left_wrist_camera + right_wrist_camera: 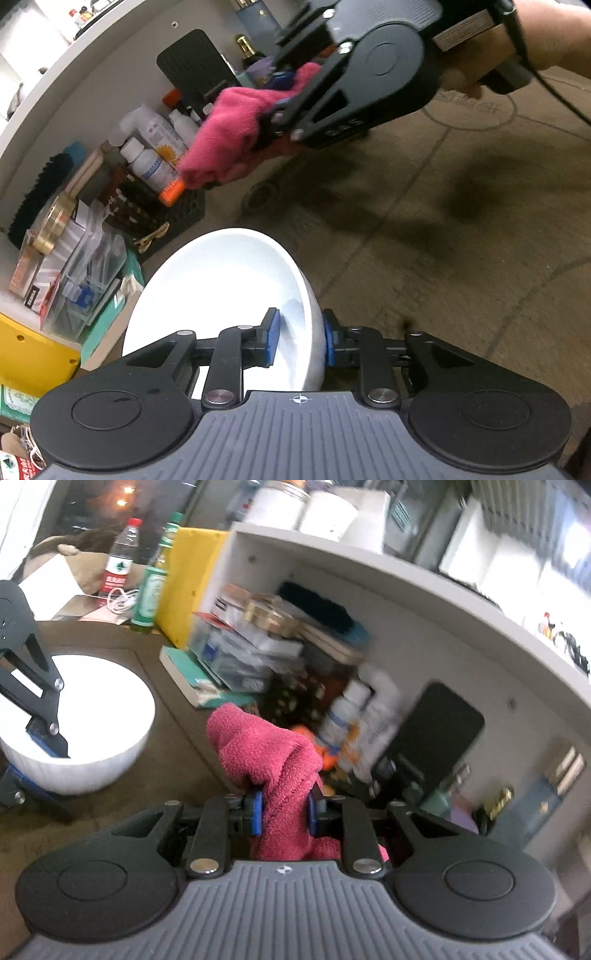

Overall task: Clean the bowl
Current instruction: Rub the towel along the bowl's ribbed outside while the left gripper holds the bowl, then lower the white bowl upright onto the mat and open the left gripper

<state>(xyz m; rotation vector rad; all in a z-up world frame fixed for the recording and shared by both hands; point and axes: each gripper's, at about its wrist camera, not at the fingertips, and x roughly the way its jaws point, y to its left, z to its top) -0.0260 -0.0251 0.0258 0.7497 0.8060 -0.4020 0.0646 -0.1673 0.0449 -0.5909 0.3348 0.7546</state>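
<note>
White bowl (225,295) sits on brown worktop (461,240), rim straddled by left tongs (301,341): one blue pad inside wall, other outside, whether pressing or just slackened cannot tell. Right tongs (285,812) clamp bunched pink cloth (266,749), raised clear of worktop, beyond bowl toward cluttered shelf (332,590). From right wrist view bowl lies low left of cloth, well apart. Likely next: cloth swings left and down into bowl. Left tongs angled steeply down; right tongs shallower, rolled sideways.
</note>
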